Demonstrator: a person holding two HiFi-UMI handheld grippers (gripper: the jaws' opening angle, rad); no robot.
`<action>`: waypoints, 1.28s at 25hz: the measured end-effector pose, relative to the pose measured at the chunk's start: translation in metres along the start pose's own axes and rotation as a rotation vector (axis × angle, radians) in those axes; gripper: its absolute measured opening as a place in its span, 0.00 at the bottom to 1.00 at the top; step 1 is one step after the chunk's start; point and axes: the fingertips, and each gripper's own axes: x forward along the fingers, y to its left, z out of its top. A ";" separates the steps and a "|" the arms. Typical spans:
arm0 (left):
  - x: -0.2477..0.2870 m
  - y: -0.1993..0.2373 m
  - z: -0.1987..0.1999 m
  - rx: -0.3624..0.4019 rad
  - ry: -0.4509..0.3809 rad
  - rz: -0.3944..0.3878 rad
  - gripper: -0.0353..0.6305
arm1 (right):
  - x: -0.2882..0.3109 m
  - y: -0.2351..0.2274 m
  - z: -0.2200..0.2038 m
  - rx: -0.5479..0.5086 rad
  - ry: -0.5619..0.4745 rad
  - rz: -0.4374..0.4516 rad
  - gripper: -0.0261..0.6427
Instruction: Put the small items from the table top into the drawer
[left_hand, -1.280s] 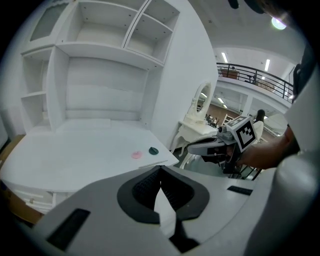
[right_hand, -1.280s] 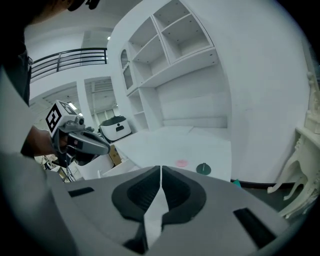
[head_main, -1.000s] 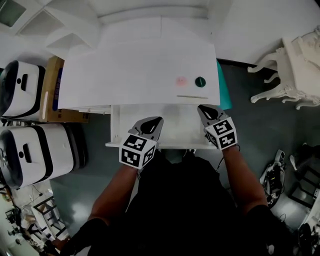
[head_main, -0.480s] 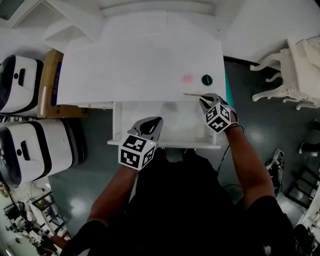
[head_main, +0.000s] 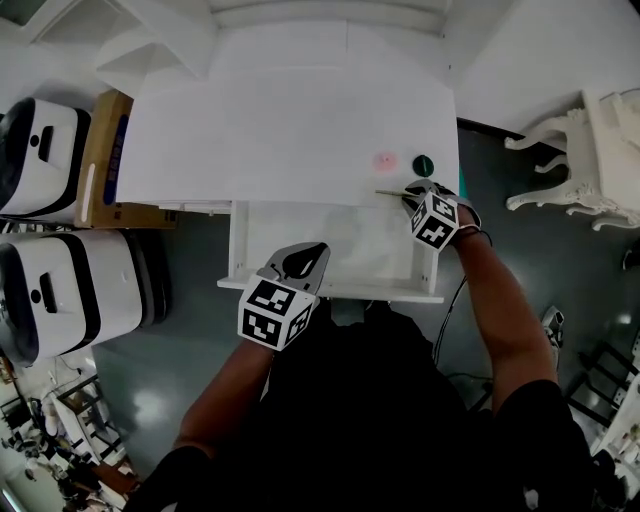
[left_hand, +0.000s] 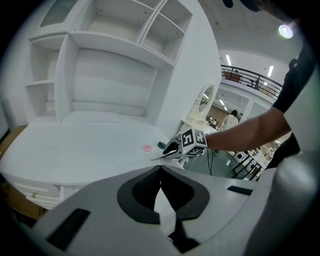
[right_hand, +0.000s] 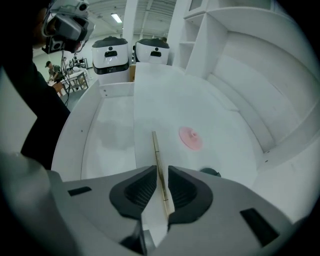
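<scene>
A thin wooden stick (head_main: 389, 193) lies near the front edge of the white desk top (head_main: 260, 130), right of centre. My right gripper (head_main: 412, 194) is down at it. In the right gripper view the stick (right_hand: 157, 155) runs between the jaws, which stand a narrow gap apart. A pink disc (head_main: 383, 160) and a dark green round piece (head_main: 424, 164) lie just behind. The drawer (head_main: 255, 250) is pulled out below the desk edge. My left gripper (head_main: 303, 263) hangs shut and holds nothing over the drawer's front.
Two white machines (head_main: 45, 180) (head_main: 70, 300) and a cardboard box (head_main: 105, 165) stand left of the desk. An ornate white table (head_main: 585, 150) is at the right. A shelf unit (left_hand: 110, 60) rises at the desk's back.
My right gripper has moved from over the drawer's right side up to the stick on the desk top. The left gripper has barely shifted.
</scene>
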 end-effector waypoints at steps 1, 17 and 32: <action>-0.001 0.000 0.000 -0.002 -0.002 0.001 0.06 | 0.002 0.000 -0.002 -0.009 0.012 0.009 0.13; -0.010 0.009 -0.003 -0.025 -0.011 0.014 0.06 | 0.005 0.002 0.001 -0.024 0.110 0.191 0.11; -0.010 0.008 -0.008 0.017 0.002 -0.031 0.06 | -0.013 0.020 0.000 0.153 0.026 0.076 0.11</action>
